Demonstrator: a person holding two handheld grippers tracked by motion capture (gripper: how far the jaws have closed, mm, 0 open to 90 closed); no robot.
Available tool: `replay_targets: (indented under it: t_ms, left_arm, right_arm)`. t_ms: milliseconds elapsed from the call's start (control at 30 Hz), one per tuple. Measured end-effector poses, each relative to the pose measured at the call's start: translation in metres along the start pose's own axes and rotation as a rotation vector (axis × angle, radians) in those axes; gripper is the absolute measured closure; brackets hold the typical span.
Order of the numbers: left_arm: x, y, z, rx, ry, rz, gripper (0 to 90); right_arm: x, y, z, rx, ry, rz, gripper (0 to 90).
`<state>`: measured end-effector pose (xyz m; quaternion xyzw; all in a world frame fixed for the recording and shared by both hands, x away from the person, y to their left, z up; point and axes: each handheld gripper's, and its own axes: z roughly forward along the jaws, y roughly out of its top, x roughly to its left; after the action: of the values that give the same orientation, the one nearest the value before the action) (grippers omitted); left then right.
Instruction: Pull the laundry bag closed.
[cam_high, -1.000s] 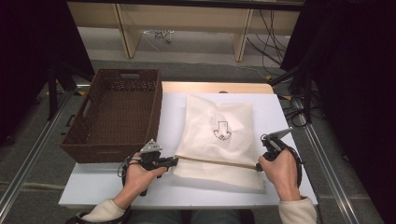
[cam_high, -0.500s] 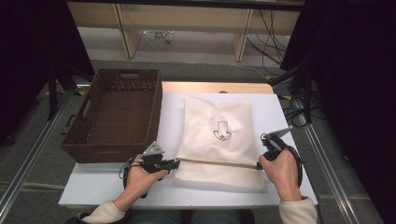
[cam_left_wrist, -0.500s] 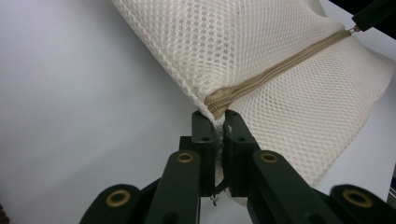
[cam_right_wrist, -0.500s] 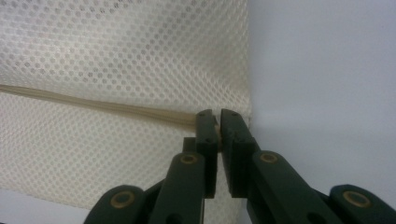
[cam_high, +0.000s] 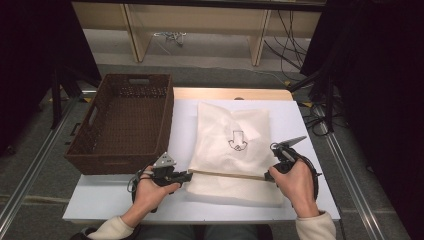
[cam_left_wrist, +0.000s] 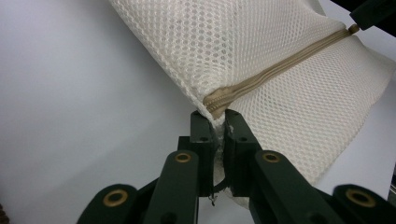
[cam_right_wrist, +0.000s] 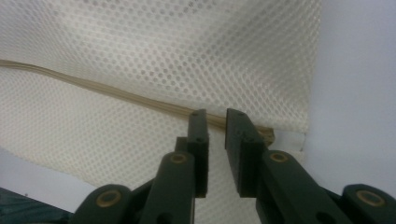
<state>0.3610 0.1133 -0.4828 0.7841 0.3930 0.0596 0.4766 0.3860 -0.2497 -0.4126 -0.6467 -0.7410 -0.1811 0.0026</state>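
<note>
Work in hand: I am closing the zip on a mesh laundry bag (cam_high: 235, 150), one gripper at each end of the zipper (cam_left_wrist: 280, 65).

Bag: it lies flat on the white surface (cam_high: 100, 200), just beside the wicker basket (cam_high: 125, 120), with the zip end of it between my two pairs of fingers.

Left gripper (cam_left_wrist: 218, 122): the fingers (cam_left_wrist: 201, 140) are clamped on the bag's corner, right where the zipper begins; a pinch of mesh sits squeezed between them.

Right gripper (cam_right_wrist: 217, 122): the jaws have just been opening. They now stand a little apart over the far end of the zipper, near the bag's side edge, and nothing is pressed between the pads.

How it will handle: I judge it light, limp and floppy. The open weave gives good bite, yet it stretches and bunches, so a pull on plain mesh would only crumple it.

Where to take hold: the stitched zipper tape and the corner seams are the firmest parts. I would keep the left fingers as anchor and grip beside the tape with the right.

Risk: snagging the weave, or dragging the whole bag across the surface.
</note>
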Motion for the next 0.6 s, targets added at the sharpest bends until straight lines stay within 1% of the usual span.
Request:
replay_targets:
  t_ms: [33, 67, 133, 200, 233, 267, 300, 333, 367, 400, 433, 467, 500, 533, 567, 600]
  left_arm:
    - [0.0, 0.0, 0.0, 0.0, -0.001, 0.001, 82.7]
    - [0.0, 0.0, 0.0, 0.0, -0.001, 0.003, 82.3]
    - [0.0, 0.0, -0.001, 0.002, 0.0, 0.003, 81.1]
    - [-0.001, 0.0, -0.001, -0.001, -0.001, 0.0, 79.3]
    - [0.0, 0.0, -0.002, 0.004, 0.001, 0.014, 77.2]
    - [0.0, 0.0, -0.003, 0.002, 0.002, 0.026, 75.1]
    - [-0.001, -0.001, -0.003, -0.009, 0.004, 0.026, 71.7]
    - [0.0, -0.001, -0.004, -0.005, 0.008, 0.041, 68.7]
    - [-0.001, -0.001, -0.004, -0.01, 0.012, 0.045, 64.4]
    - [-0.001, -0.001, -0.005, -0.015, 0.016, 0.048, 60.1]
    - [-0.002, -0.001, -0.006, -0.031, 0.025, 0.05, 55.2]
    - [-0.002, -0.001, -0.008, -0.029, 0.029, 0.068, 52.5]
    - [-0.003, 0.0, -0.009, -0.042, 0.032, 0.077, 49.0]
    - [-0.003, 0.0, -0.009, -0.042, 0.032, 0.077, 45.1]
    - [-0.004, 0.001, -0.01, -0.062, 0.029, 0.108, 43.0]
    - [-0.006, 0.001, -0.012, -0.064, 0.042, 0.114, 40.9]
  right_arm:
    - [0.003, 0.0, -0.002, 0.01, -0.017, 0.034, 78.5]
    - [0.005, 0.0, -0.004, 0.026, -0.007, 0.064, 76.7]
    - [0.001, 0.001, -0.005, -0.027, -0.019, 0.044, 74.2]
    - [0.0, 0.001, -0.01, -0.034, -0.005, 0.065, 69.1]
    - [-0.002, 0.001, -0.011, -0.057, -0.008, 0.066, 66.1]
    - [-0.005, 0.001, -0.013, -0.07, -0.016, 0.056, 64.4]
    - [-0.009, 0.001, -0.013, -0.075, -0.017, 0.041, 62.4]
    - [-0.011, 0.001, -0.014, -0.083, -0.021, 0.052, 60.4]
    - [-0.014, 0.002, -0.014, -0.09, -0.025, 0.044, 58.3]
    - [-0.016, 0.002, -0.014, -0.101, -0.024, 0.051, 56.8]
    - [-0.019, 0.002, -0.015, -0.106, -0.026, 0.046, 55.2]
    - [-0.021, 0.003, -0.015, -0.112, -0.028, 0.054, 54.6]
    - [-0.023, 0.003, -0.016, -0.112, -0.026, 0.056, 53.4]
    - [-0.025, 0.003, -0.015, -0.122, -0.027, 0.068, 52.6]
    - [-0.027, 0.003, -0.015, -0.121, -0.024, 0.059, 52.2]
    - [-0.028, 0.003, -0.015, -0.124, -0.03, 0.064, 51.8]
